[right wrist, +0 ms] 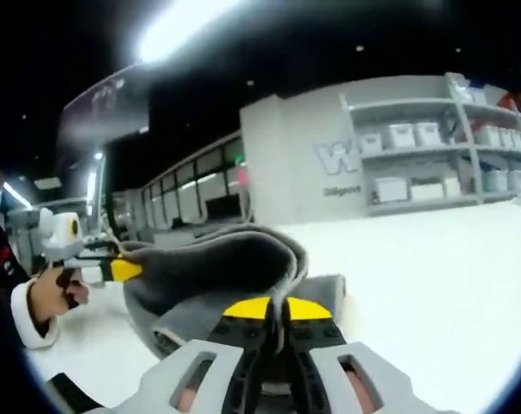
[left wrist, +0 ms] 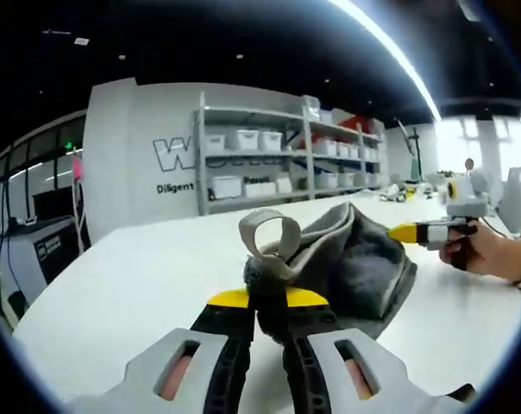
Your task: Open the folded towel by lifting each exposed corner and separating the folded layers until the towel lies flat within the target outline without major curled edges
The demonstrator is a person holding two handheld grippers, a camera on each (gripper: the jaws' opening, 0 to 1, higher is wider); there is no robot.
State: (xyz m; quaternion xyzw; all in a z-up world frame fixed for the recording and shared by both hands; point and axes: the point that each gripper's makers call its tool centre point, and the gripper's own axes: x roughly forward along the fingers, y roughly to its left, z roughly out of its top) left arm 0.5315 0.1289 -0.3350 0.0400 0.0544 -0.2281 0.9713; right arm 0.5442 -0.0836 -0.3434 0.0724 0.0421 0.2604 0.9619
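Bright ceiling strip lights (left wrist: 390, 43) glare overhead; both fisheye views bend at edges, slightly soft.

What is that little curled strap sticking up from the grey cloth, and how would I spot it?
Start at the white table. On it lies a bunched grey towel, pinched by the left tongs. At its top stands a pale loop, flat like ribbon, lighter and smoother than the fuzzy cloth around it.
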